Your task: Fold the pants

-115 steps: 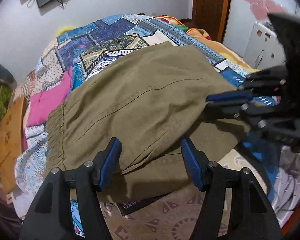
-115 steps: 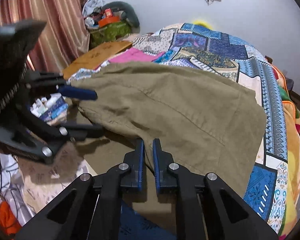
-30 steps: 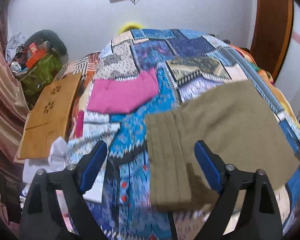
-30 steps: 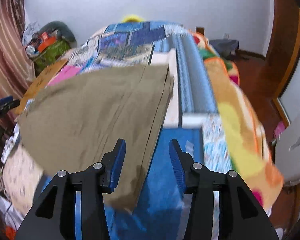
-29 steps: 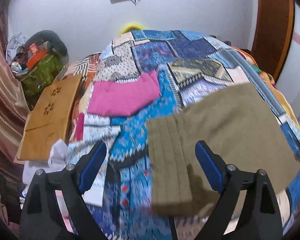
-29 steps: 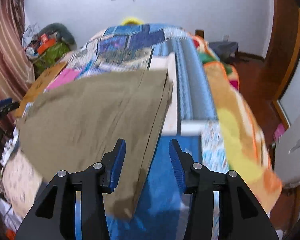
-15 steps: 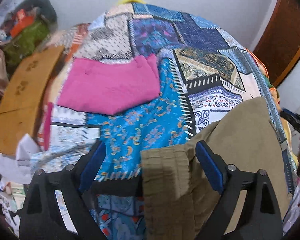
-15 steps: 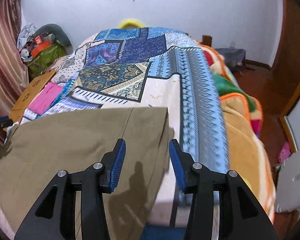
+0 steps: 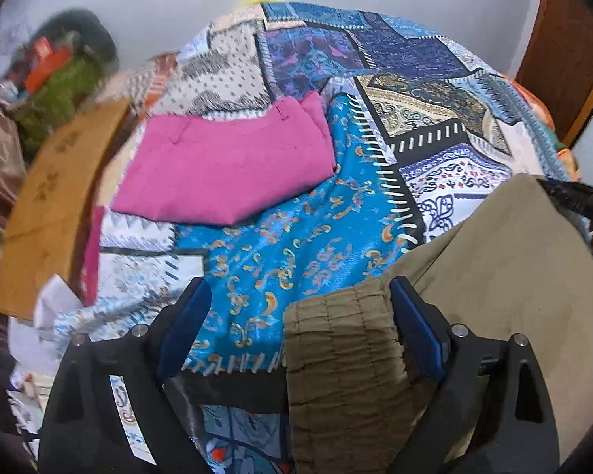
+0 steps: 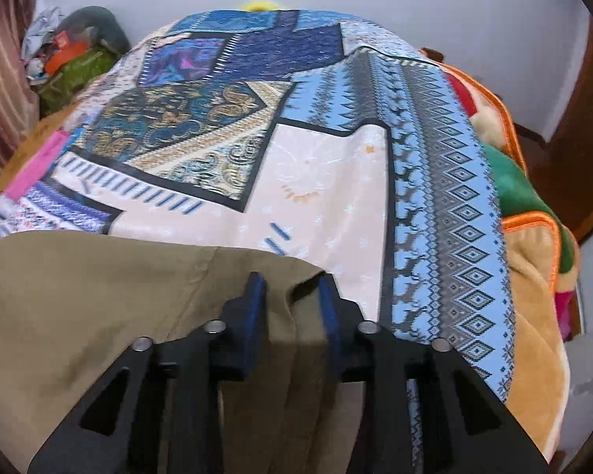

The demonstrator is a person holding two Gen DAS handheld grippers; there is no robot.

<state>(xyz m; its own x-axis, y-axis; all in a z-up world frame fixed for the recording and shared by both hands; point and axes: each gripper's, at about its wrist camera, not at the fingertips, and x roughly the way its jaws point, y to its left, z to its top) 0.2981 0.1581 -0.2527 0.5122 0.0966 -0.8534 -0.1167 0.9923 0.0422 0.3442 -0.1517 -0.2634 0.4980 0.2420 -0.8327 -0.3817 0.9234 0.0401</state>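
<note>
Olive-brown pants (image 9: pixel 506 284) lie folded on the patchwork bedspread. In the left wrist view their gathered waistband (image 9: pixel 344 339) lies between my left gripper's (image 9: pixel 300 316) wide-open blue-padded fingers. In the right wrist view the pants (image 10: pixel 99 300) fill the lower left, and their far corner sits between the fingers of my right gripper (image 10: pixel 290 300), which is partly open around the folded edge. Neither gripper pinches the cloth.
A folded pink garment (image 9: pixel 225 166) lies on the bedspread (image 9: pixel 296 245) ahead of the left gripper. A wooden board (image 9: pixel 47 197) leans at the bed's left side. Clutter (image 10: pixel 67 59) is piled by the wall. An orange-edged blanket (image 10: pixel 529 237) hangs off the right.
Both grippers have dropped lower and closer to the pants. The left one now straddles the waistband; the right one has narrowed around the far corner.
</note>
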